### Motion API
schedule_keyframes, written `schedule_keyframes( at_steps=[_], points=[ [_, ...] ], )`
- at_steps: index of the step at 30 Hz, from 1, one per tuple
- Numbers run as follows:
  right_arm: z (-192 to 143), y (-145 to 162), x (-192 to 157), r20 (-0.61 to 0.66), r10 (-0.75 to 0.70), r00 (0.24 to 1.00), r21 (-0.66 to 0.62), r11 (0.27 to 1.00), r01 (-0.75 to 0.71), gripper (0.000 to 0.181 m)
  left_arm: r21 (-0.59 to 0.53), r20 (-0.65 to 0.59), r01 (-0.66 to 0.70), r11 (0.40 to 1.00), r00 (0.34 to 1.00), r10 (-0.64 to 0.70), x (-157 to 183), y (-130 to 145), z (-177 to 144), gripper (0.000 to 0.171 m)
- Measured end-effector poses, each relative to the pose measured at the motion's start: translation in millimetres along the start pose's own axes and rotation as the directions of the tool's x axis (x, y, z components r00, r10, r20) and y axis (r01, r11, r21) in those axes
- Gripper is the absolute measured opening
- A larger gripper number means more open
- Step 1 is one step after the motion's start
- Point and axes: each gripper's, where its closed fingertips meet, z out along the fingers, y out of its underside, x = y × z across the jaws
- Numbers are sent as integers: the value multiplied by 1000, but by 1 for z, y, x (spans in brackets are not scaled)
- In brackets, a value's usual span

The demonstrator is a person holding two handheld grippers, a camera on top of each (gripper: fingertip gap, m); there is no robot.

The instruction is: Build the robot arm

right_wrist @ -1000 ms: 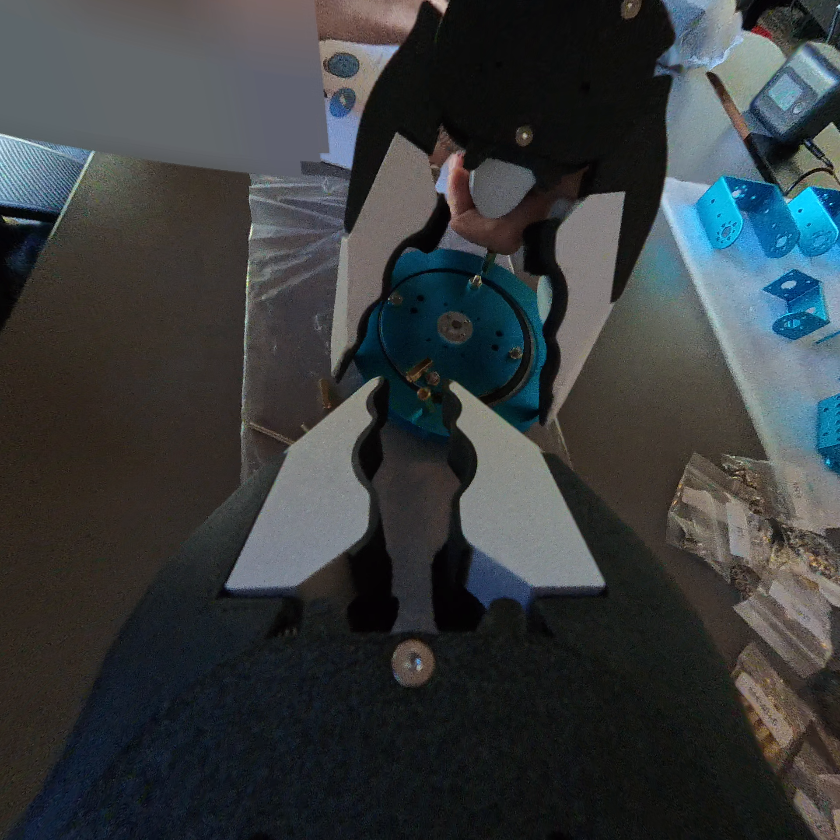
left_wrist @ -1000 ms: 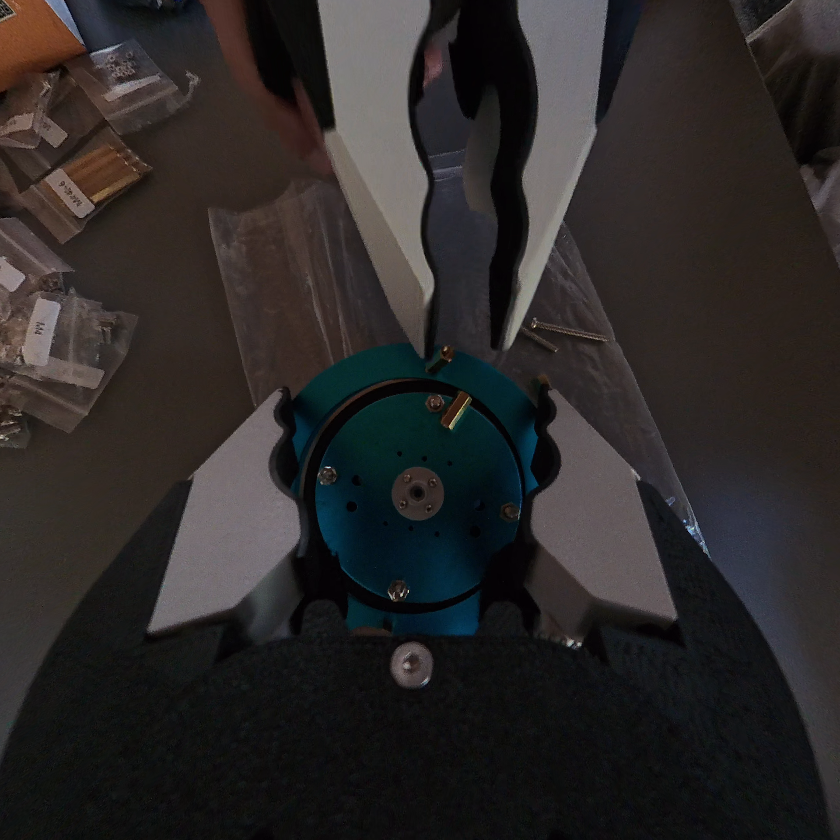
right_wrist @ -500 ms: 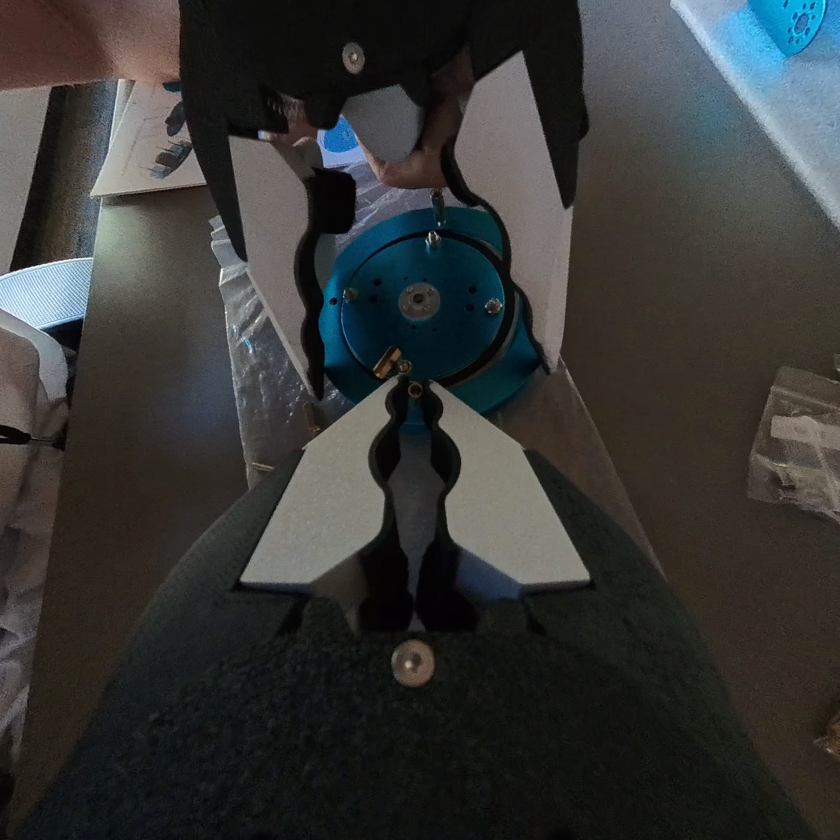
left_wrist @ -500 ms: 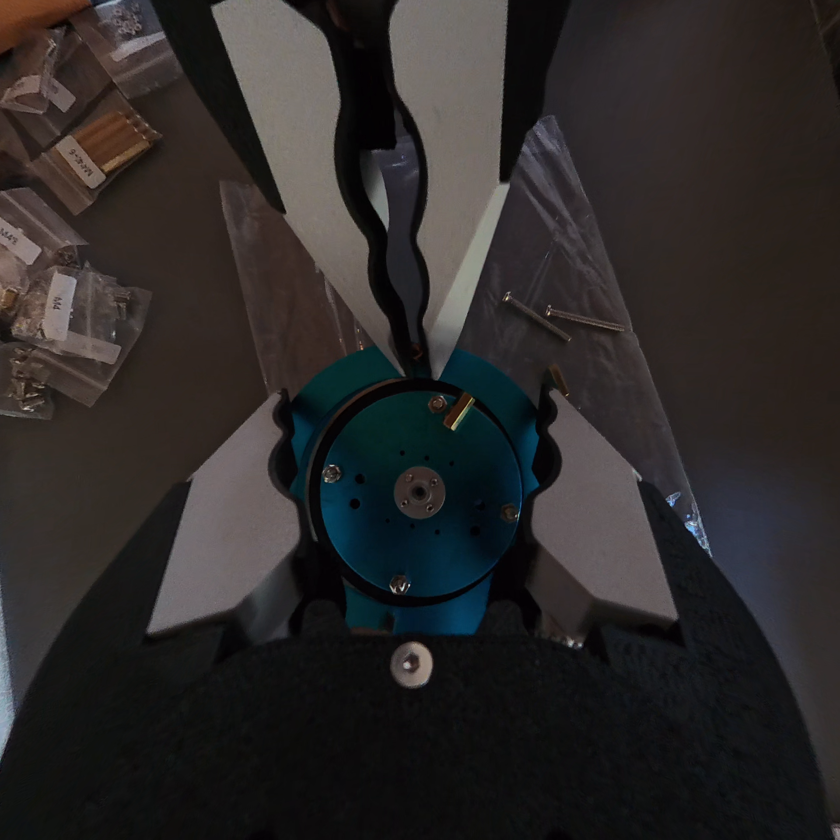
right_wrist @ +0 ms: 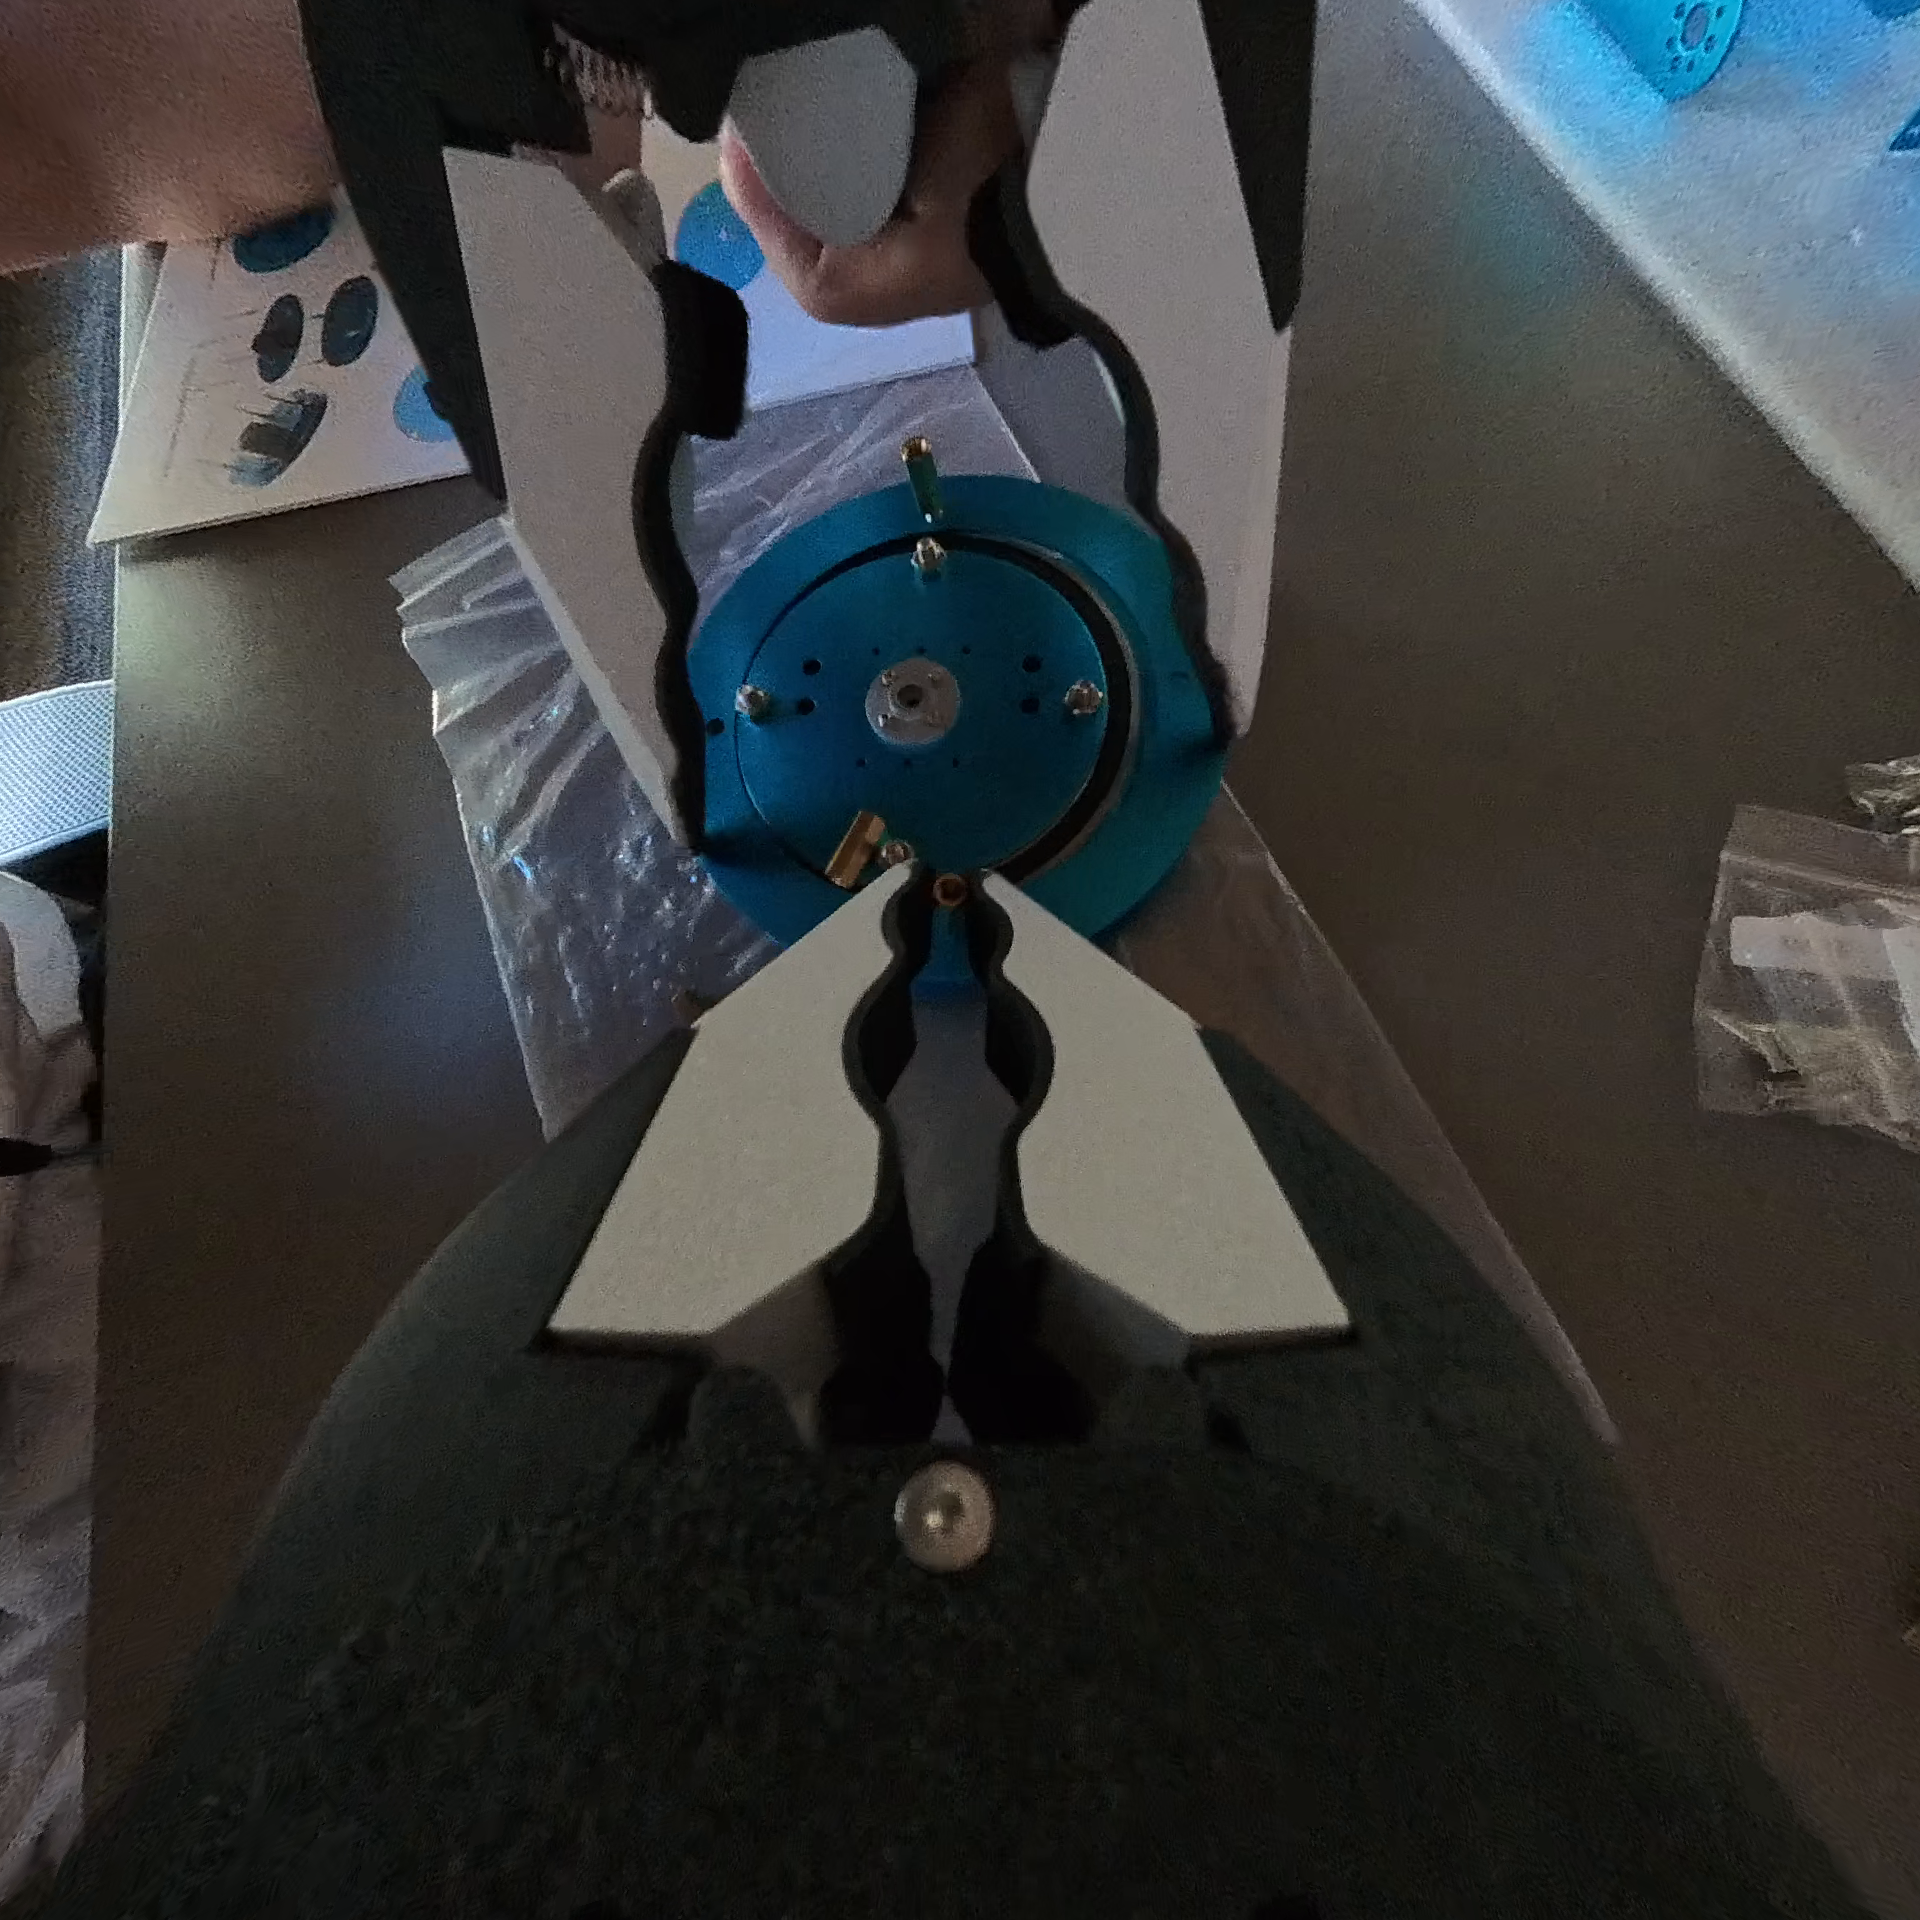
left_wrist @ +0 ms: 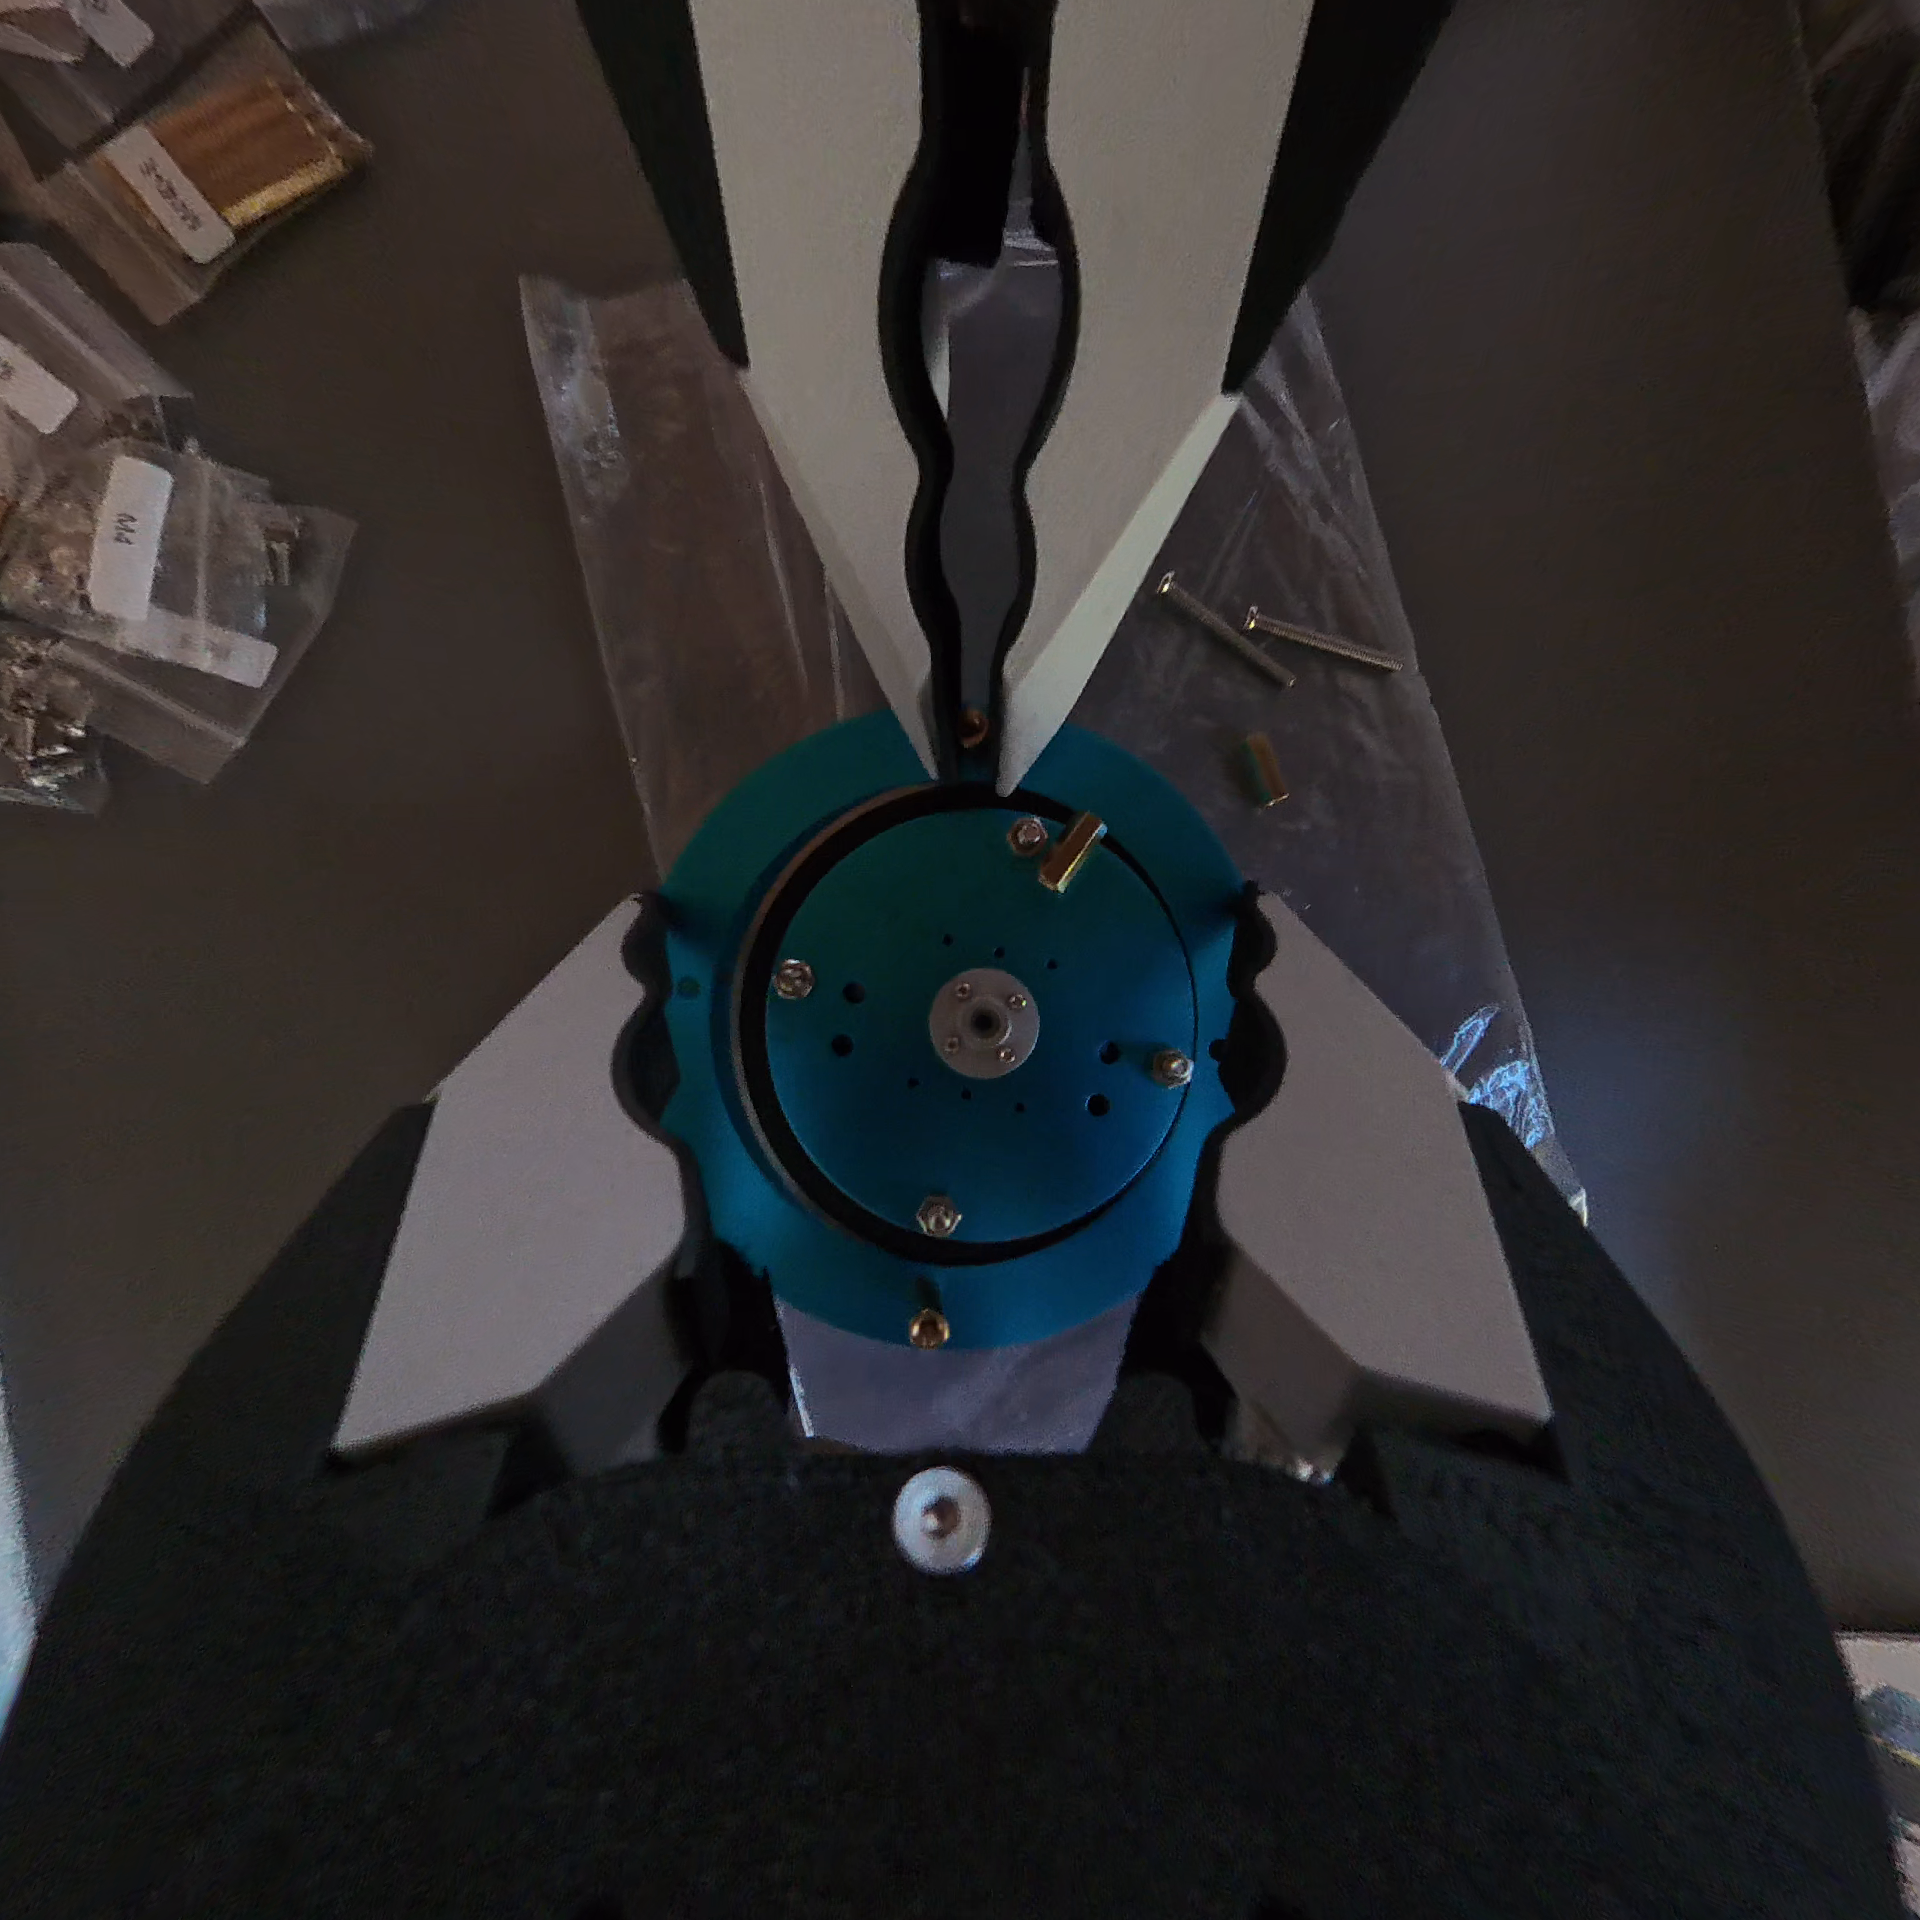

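Observation:
A blue round plate assembly [left_wrist: 966,1122] lies on a clear plastic bag [left_wrist: 665,468], with a smaller blue disc and a silver hub on top. My left gripper [left_wrist: 940,904] is shut on its sides and also shows in the right wrist view [right_wrist: 956,779]. My right gripper [right_wrist: 945,871] comes from the far side [left_wrist: 971,774] and is shut on an upright brass standoff [right_wrist: 948,886] at the plate's rim [left_wrist: 971,724]. A loose brass standoff [left_wrist: 1070,852] lies on the top disc. Another standoff [left_wrist: 928,1327] stands at the near rim.
Two long screws [left_wrist: 1226,634] and a brass standoff [left_wrist: 1259,769] lie on the plastic at the right. Bags of small hardware [left_wrist: 135,582] lie at the left. In the right wrist view are another bag [right_wrist: 1818,977], a printed sheet [right_wrist: 281,343] and a hand [right_wrist: 862,281]. The grippers are tip to tip, or close to it.
My right gripper has come down over the far rim and closed from open onto the upright standoff. My left gripper has kept its hold; the plate's near rim now shows.

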Motion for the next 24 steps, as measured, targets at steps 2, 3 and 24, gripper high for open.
schedule_keyframes(
  at_steps=[2,3,24],
  points=[
    [0,0,2,-21,5,1000,7,1000,-4,5,-1,4,1,1000,1000,-1,-1,0,-1,105],
    [-1,0,1,-22,-3,1000,12,1000,3,5,0,8,-2,1000,1000,2,-1,1,-1,104],
    [-14,0,-3,75,-121,990,100,989,113,12,19,23,11,1000,1000,-11,-6,0,-2,95]
  ],
)
